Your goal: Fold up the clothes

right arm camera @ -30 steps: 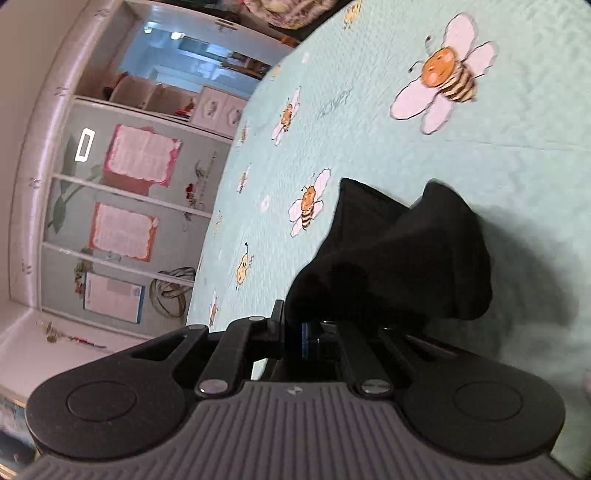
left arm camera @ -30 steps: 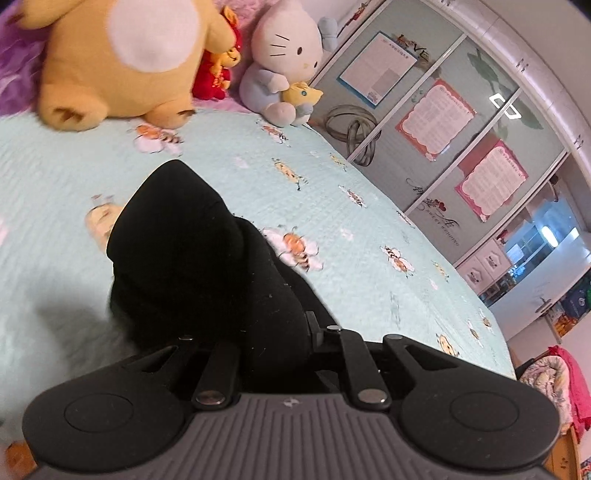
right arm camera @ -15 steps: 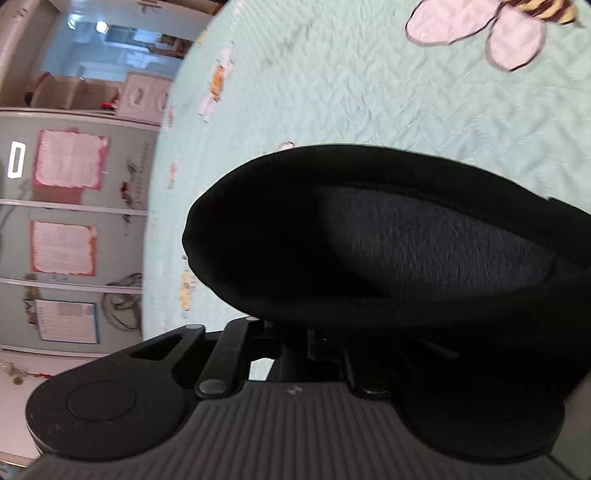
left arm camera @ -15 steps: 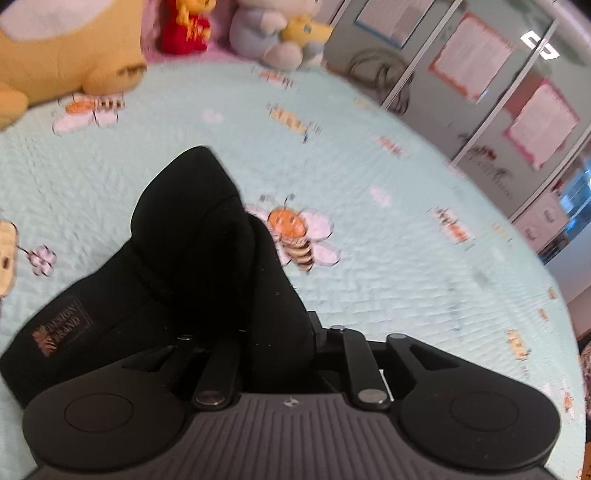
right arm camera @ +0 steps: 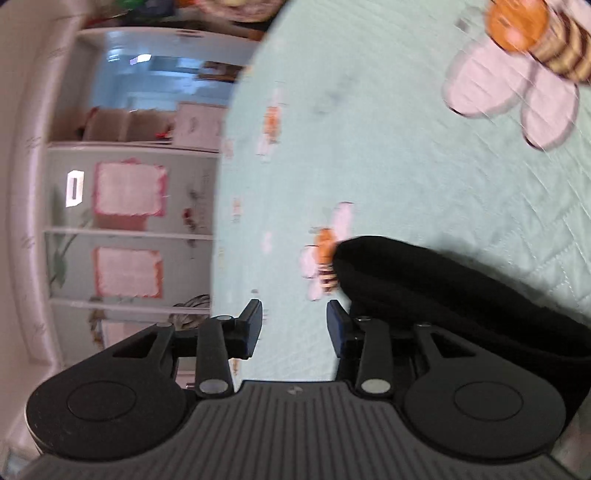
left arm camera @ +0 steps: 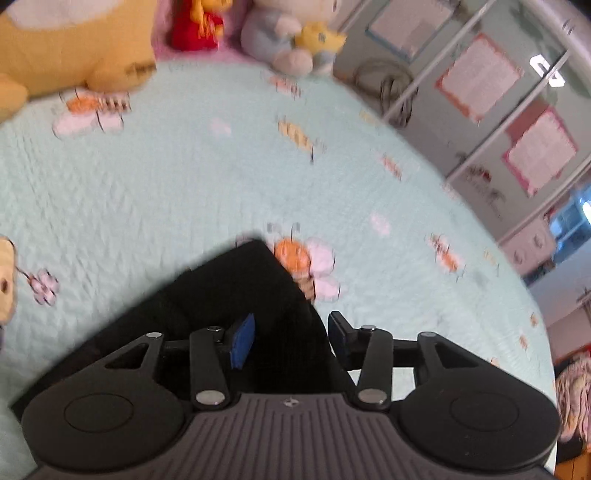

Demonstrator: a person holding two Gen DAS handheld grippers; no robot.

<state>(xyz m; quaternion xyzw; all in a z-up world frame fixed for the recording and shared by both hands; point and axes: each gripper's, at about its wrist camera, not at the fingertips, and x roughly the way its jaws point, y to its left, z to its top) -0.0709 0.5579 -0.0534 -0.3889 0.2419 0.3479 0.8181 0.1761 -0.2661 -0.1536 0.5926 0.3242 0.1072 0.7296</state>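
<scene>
On the bee-print bedspread (left arm camera: 184, 177) a black garment (left arm camera: 236, 295) lies bunched; the left gripper (left arm camera: 291, 336) gapes with cloth between its jaws, unclamped; the right gripper (right arm camera: 294, 325) gapes empty beside it; loose folds may slump apart.

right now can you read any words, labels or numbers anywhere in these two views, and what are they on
None can be read.
Pink-bordered sheets on the cabinet doors: text too blurred and small.
Blue-bordered sheet on the same doors: too blurred.
Black garment on the bee-print bedspread: no label showing.
Both grippers: no readable marking.
</scene>
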